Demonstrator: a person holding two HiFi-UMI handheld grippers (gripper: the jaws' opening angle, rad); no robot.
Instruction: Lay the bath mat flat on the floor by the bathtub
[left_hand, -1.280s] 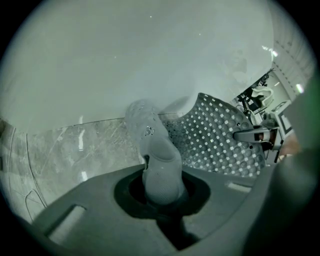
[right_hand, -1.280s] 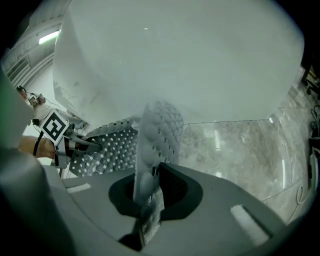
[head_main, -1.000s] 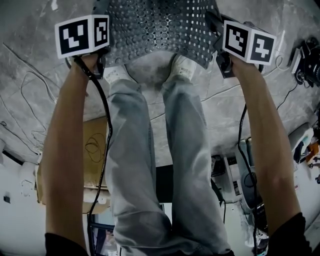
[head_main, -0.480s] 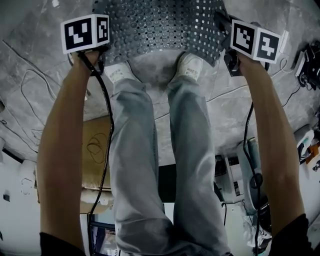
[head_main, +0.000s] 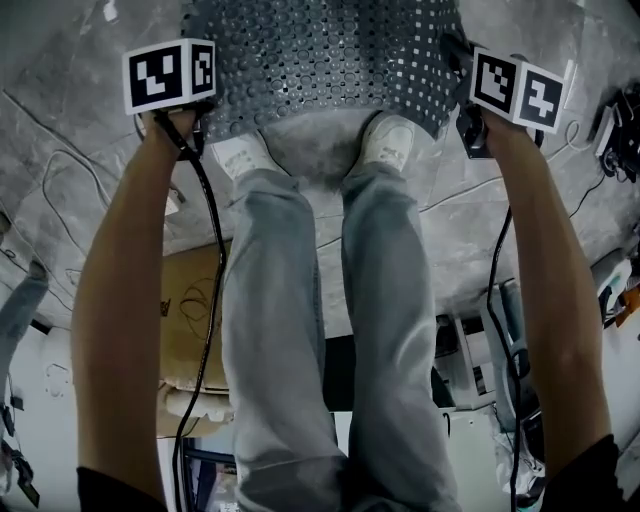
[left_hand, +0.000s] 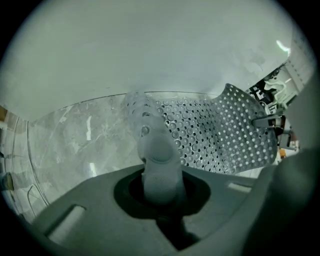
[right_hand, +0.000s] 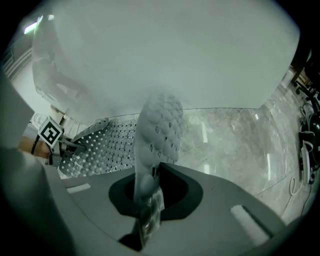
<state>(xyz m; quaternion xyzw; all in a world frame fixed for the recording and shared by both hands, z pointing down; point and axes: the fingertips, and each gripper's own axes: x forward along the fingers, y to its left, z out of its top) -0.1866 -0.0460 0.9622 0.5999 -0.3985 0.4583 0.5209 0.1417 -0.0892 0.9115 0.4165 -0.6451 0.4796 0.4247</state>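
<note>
Left gripper (left_hand: 159, 150) and right gripper (right_hand: 156, 145) each clamp a near corner of the mat (head_main: 320, 60), raised over the floor (head_main: 80, 150) beside the bathtub (left_hand: 150, 50). Lowering, flattening and release remain.

The studded bath mat (head_main: 320, 60) stretched between the left gripper (head_main: 188, 122), at the mat's left corner, and the right gripper (head_main: 468, 115), at its right corner. White shoes (head_main: 240, 155) stood at the mat's near edge.
</note>
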